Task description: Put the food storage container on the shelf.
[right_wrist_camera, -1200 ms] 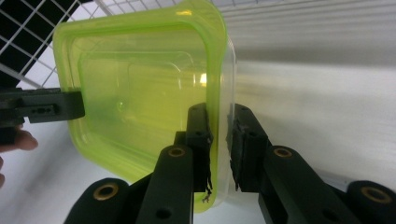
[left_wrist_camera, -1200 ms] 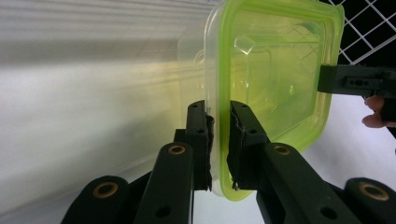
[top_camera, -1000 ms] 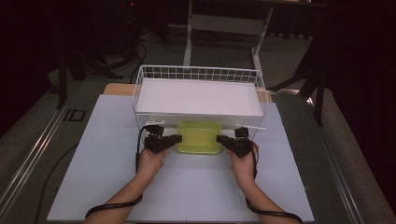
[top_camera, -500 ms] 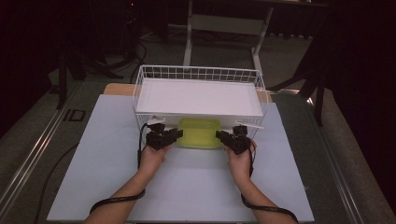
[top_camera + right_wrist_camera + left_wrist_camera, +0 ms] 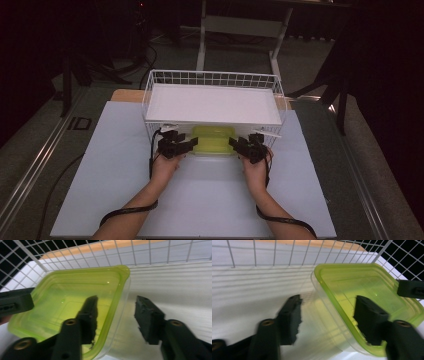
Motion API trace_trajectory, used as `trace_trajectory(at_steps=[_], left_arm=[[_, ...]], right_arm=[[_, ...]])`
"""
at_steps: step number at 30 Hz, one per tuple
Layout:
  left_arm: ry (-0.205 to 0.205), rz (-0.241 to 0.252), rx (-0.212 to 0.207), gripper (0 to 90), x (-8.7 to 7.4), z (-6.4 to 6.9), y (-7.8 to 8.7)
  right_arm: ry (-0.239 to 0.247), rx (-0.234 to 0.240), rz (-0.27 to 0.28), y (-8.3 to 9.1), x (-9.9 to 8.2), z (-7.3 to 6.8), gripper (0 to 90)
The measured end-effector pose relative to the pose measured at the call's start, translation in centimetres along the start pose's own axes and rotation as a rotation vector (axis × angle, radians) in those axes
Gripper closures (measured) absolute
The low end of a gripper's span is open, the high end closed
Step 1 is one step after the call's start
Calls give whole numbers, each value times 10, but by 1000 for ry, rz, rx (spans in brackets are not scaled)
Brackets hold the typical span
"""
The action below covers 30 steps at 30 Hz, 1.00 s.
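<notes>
1. We find the left tool point(image 5: 324, 322) and right tool point(image 5: 116, 320) with jaws apart, each straddling a side wall of the green-lidded container point(image 5: 212, 140), unclamped.
2. The container sits at the wire basket's point(image 5: 150, 107) near wall.
3. We advise equal closure, level lift.
4. Since earlier, container and tools have advanced towards the basket.

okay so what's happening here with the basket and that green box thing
A person is working a green-lidded clear container with a hand-held gripper at each end. It sits at the near edge of a white wire basket, under the basket's white shelf. The left gripper and right gripper are both open, each straddling one end of the container, one jaw over the lid and one outside the wall. Neither has clamped yet.
</notes>
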<state>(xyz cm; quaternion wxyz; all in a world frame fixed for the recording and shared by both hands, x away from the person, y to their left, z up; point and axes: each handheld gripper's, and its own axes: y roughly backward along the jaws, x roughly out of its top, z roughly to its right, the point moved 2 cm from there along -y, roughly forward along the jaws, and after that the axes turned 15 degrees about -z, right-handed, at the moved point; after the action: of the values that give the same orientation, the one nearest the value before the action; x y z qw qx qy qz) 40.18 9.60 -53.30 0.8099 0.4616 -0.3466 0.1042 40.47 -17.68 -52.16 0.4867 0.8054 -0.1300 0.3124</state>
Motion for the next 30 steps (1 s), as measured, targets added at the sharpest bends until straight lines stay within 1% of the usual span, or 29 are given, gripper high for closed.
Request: trace_trajectory(at_steps=[1,2,3,4,6,7,8,9,10,11,12,13,14,15,16,17,19,20,22,23,24,25,26,27,28,29,30], left_arm=[[-9,7,-8,300,0,1,0],[-17,13,-8,238,0,2,1],[-8,25,-13,214,-1,3,2],[-11,34,-33,177,-1,3,3],[-33,51,-33,146,-2,2,6],[-35,65,-39,146,-3,2,9],[-42,72,-46,134,-3,2,11],[-41,81,-64,134,-4,3,13],[-43,80,-76,103,-6,3,15],[-53,73,-76,93,-7,4,17],[-52,70,-86,93,-10,6,19],[-71,66,-83,92,-12,7,22],[-84,63,-81,92,-13,8,24],[-85,61,-90,88,-15,9,26],[-79,64,-106,84,-18,10,30],[-75,67,-111,84,-19,11,32],[-82,61,-127,84,-23,13,39],[-95,62,-128,83,-25,15,42],[-123,58,-132,83,-29,20,49],[-144,54,-128,81,-32,22,53],[-151,59,-130,71,-34,24,55],[-156,62,-135,35,-36,26,58],[-158,55,-133,35,-39,27,61],[-153,56,-129,24,-43,28,64],[-152,46,-118,24,-46,29,67],[-151,41,-97,17,-50,30,69],[-155,48,-83,13,-54,31,72]], right_arm=[[0,0,0,0,0,0,482],[7,-5,3,2,0,-1,481],[27,-8,13,3,0,0,474],[42,-15,22,5,0,1,471],[52,-14,25,12,-1,0,471],[52,-14,25,12,-1,0,471],[76,-6,19,17,-3,-2,471],[76,-6,19,17,-3,-2,471],[91,-11,21,19,-5,-4,471],[109,-12,17,21,-7,-6,471],[128,-16,16,24,-8,-8,471],[147,-8,17,29,-12,-13,471],[147,-8,17,29,-12,-13,471],[151,-5,17,31,-13,-15,470],[165,-3,18,33,-14,-17,471],[172,12,14,35,-16,-20,470],[183,26,8,39,-19,-25,471],[196,43,0,41,-23,-29,474],[197,50,-2,42,-25,-31,475],[203,53,-7,42,-27,-33,490],[211,53,-11,42,-30,-36,505],[218,57,-31,41,-35,-39,558],[218,57,-31,41,-35,-39,558],[222,59,-41,40,-37,-41,585],[221,63,-52,39,-39,-42,675],[223,66,-59,38,-41,-43,749],[234,58,-56,37,-43,-45,806]])
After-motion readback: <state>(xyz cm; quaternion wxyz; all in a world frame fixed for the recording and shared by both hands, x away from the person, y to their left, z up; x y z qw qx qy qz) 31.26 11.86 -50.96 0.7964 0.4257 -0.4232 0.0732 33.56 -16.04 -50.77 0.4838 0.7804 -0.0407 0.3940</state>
